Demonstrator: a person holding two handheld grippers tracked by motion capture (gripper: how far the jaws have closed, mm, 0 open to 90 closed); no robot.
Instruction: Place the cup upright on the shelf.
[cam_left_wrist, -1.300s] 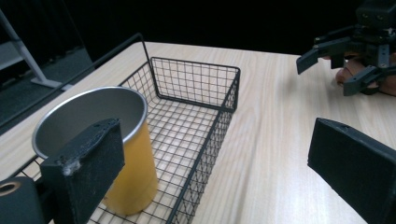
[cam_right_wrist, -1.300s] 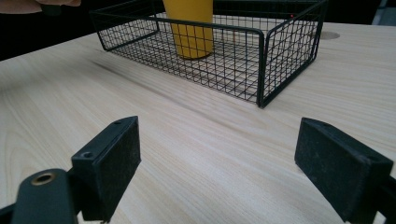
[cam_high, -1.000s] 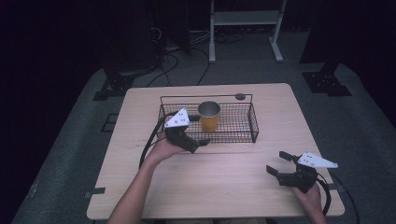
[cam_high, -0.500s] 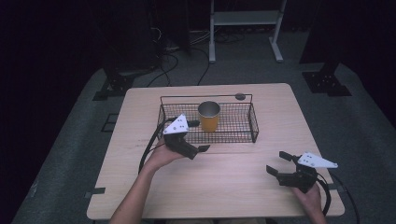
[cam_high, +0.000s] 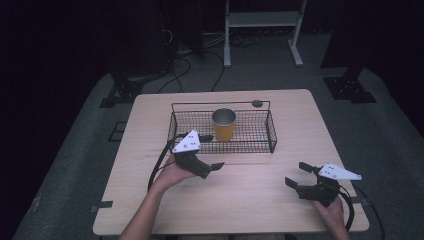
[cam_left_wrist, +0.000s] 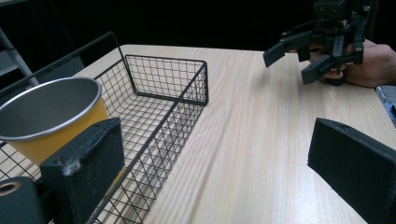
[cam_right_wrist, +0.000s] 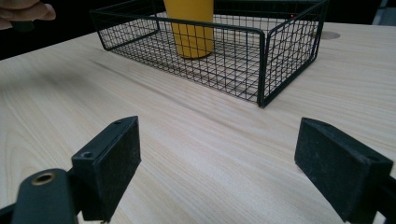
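From the high view, the yellow metal-rimmed cup (cam_high: 223, 124) is seen standing upright inside the black wire basket (cam_high: 270, 131), far middle of the pale wooden table (cam_high: 250, 200). The left gripper (cam_high: 212, 162) is held just near of the basket, jaws spread wide and empty.

In the left gripper view the cup (cam_left_wrist: 51, 121) is lined up behind the left jaw, probably for a grab.

In the right gripper view the right gripper (cam_right_wrist: 217, 168) is parked wide and empty, well apart from the basket (cam_right_wrist: 261, 65).

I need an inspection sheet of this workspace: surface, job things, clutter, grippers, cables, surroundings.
Surface: light wooden table, bare around the basket.
Job things: yellow cup stands upright inside the black wire basket.
Clutter: small round grey spot on the table behind the basket; nothing else seen.
Grippers: left gripper open, just in front of the basket; right gripper open, near the table's right front corner; both hold nothing.
Cables: black cable trails from the left gripper.
Surroundings: dark grey floor, white stand behind the table.
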